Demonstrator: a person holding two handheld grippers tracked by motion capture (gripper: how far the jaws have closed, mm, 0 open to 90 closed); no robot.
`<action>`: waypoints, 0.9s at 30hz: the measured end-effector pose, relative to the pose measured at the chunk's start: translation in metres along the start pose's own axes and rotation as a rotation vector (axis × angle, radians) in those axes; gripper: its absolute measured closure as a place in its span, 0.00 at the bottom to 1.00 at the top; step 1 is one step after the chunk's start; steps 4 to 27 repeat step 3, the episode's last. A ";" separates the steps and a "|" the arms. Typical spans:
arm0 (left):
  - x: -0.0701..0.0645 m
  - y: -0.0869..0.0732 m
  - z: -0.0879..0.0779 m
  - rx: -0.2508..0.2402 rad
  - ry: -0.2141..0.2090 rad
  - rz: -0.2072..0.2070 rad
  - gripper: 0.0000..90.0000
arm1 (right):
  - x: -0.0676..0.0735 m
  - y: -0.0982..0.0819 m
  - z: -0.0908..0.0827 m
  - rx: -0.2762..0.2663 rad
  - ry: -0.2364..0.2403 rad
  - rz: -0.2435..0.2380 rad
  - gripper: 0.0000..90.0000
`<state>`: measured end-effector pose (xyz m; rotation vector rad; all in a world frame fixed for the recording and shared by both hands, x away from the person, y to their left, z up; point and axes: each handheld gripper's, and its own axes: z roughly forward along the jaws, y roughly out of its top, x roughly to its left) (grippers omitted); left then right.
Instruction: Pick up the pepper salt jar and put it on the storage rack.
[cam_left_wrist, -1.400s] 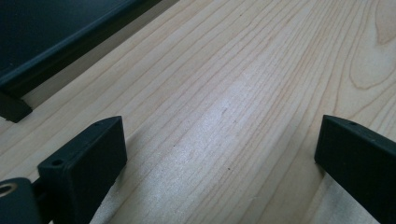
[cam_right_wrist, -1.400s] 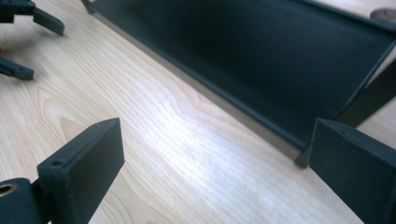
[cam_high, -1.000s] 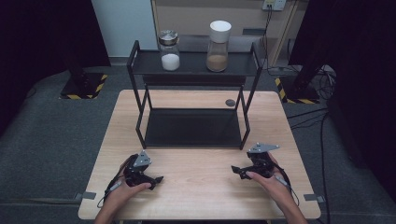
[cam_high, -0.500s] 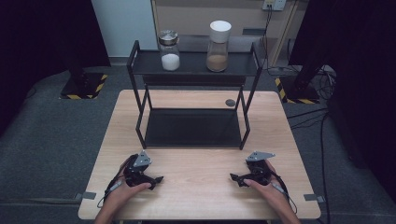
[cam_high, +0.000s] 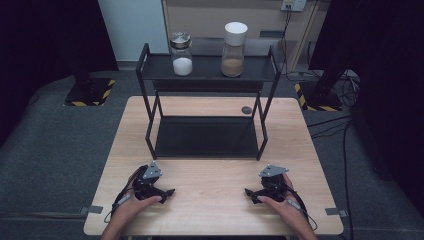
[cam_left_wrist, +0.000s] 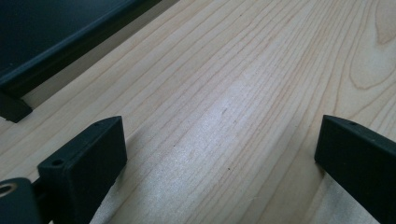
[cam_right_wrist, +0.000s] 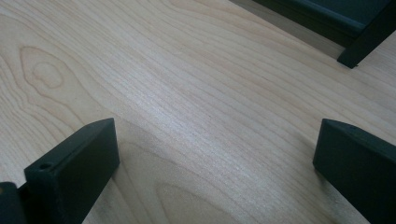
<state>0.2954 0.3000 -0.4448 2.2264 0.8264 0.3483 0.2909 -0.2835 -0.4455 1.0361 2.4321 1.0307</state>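
Two jars stand well apart from both hands, on the top tier of a black rack at the far half of the wooden surface. The lower tier is a bare dark tray; the rack's legs frame it at each corner. In the gripper views the rack is cut off at the top edge, one corner or leg showing. The right jar, white-lidded, holds something brown; the left jar, metal-lidded, holds something white. What either contains is hard to make out. A small dark disc lies on the surface behind the rack's right legs.

Near the front edge, open wood stretches between the left tongs and the right tongs, which point toward each other. Left tongs are spread wide over bare wood, gripping nothing. Right tongs have just been opening and likewise stand wide with nothing between them.
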 end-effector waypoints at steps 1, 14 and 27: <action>0.000 0.000 0.000 0.000 0.000 0.000 0.01 | 0.000 0.000 0.000 0.000 0.000 0.000 0.01; 0.000 0.000 0.000 0.000 0.000 0.000 0.01 | 0.000 0.000 0.000 0.000 0.000 0.000 0.01; 0.000 0.000 0.000 0.000 0.000 0.000 0.01 | 0.000 0.000 0.000 0.000 0.000 0.000 0.01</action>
